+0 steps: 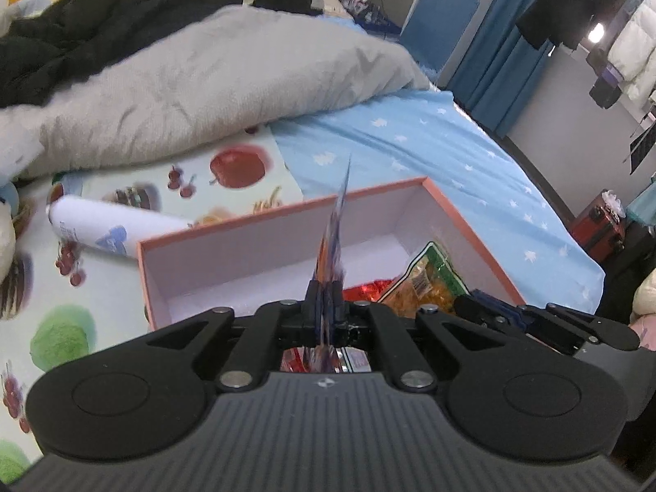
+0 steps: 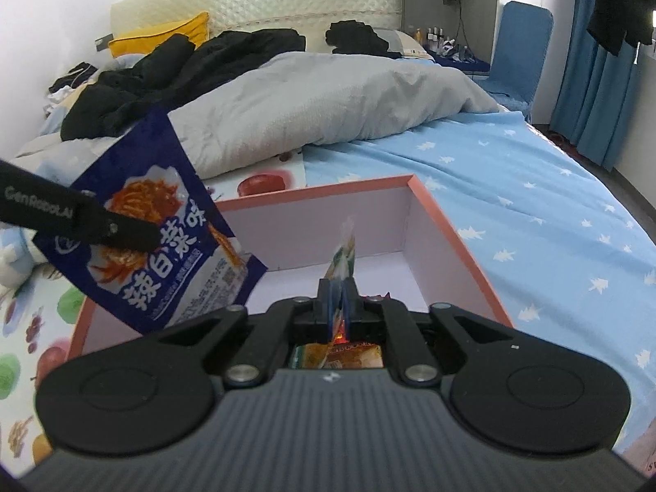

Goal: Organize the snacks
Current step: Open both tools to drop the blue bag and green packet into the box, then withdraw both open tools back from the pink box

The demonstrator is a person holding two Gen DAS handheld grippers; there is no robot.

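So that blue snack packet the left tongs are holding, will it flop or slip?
The blue snack packet probably stays fairly flat: pinched by the left tongs, it isn't drooping. Its glossy film may be slippery. It looks thin, so likely light.

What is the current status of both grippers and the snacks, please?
Left gripper shut on blue snack packet, held above pink box. Right gripper shut on green-orange snack packet, over the box. Nothing blocking.
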